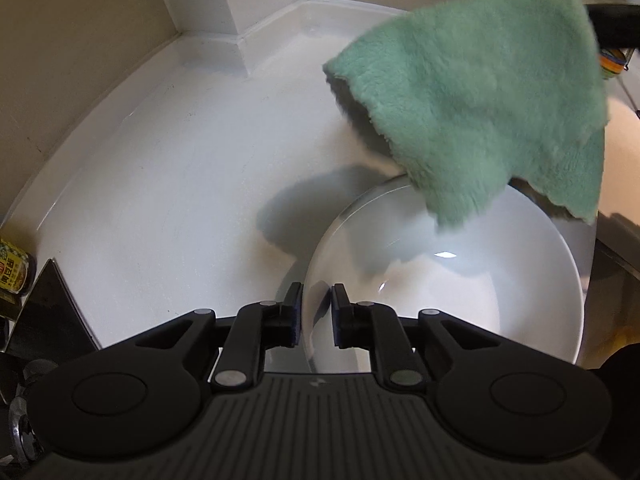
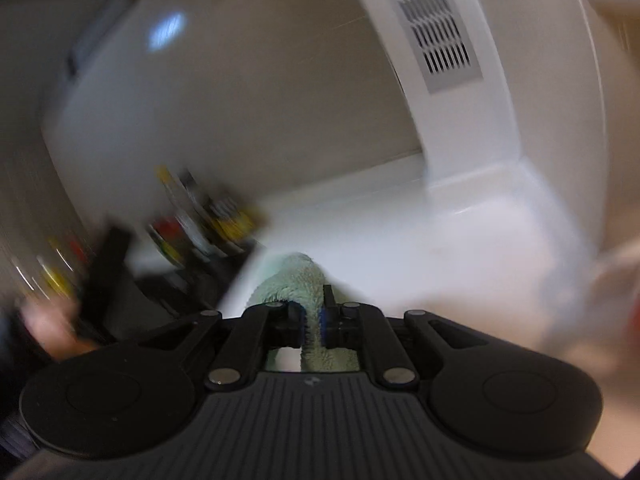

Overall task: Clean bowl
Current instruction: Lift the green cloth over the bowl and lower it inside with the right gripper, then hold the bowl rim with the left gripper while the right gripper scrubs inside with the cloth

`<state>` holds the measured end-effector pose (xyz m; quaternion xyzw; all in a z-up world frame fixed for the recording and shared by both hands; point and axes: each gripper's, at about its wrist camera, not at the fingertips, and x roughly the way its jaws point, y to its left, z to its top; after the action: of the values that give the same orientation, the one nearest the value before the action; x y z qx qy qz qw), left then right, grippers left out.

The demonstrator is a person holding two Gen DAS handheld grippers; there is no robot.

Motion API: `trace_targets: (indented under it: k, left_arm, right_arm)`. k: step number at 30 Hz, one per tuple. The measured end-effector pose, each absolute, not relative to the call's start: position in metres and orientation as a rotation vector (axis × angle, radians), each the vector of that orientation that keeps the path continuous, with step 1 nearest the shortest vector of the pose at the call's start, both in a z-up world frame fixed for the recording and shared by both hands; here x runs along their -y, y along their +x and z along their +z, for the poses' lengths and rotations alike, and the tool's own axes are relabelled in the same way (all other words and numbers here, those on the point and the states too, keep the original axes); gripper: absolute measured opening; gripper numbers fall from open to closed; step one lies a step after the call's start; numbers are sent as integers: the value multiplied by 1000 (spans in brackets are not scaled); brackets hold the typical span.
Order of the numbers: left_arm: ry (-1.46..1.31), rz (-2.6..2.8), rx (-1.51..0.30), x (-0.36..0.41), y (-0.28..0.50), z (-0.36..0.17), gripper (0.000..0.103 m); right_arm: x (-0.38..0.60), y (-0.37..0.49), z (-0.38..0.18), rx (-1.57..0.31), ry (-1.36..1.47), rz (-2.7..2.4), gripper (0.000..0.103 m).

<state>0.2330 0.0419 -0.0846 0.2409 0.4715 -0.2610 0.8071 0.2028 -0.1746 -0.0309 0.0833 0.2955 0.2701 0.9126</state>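
A white bowl [image 1: 440, 292] sits on the white counter [image 1: 168, 200] at the lower right of the left wrist view. My left gripper [image 1: 316, 312] is shut on the bowl's near rim, one finger inside and one outside. A green fluffy cloth [image 1: 480, 100] hangs above the bowl's far side, its lower corner just over the rim. My right gripper [image 2: 312, 318] is shut on the green cloth [image 2: 294, 276], which bunches up between the fingers. The right wrist view is blurred by motion.
A jar with a yellow label [image 1: 14, 272] and a dark block [image 1: 48, 312] stand at the left counter edge. Blurred bottles [image 2: 208, 220] stand at the left of the right wrist view. A white appliance with a vent grille [image 2: 436, 32] stands behind.
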Motion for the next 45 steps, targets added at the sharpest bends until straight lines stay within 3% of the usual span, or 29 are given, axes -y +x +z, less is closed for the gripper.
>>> trace_targets:
  k: [6, 12, 15, 19, 24, 38, 45]
  left_arm:
    - [521, -555, -999, -44, 230, -85, 15]
    - [531, -549, -990, -44, 228, -87, 15]
    - [530, -551, -986, -47, 227, -89, 15]
    - [506, -553, -976, -50, 228, -88, 15]
    - [463, -551, -968, -55, 227, -87, 15]
    - [428, -562, -953, -64, 223, -90, 15]
    - [430, -604, -961, -67, 228, -90, 11]
  right_arm:
    - [128, 180, -37, -610, -332, 566, 6]
    - [97, 167, -51, -686, -609, 579, 9]
    - [100, 166, -46, -764, -579, 581, 16]
    - [120, 170, -22, -892, -318, 697, 17]
    - [142, 192, -6, -828, 43, 650, 17]
    - [119, 253, -65, -1074, -53, 469, 21]
    - [81, 257, -80, -1132, -260, 501, 20]
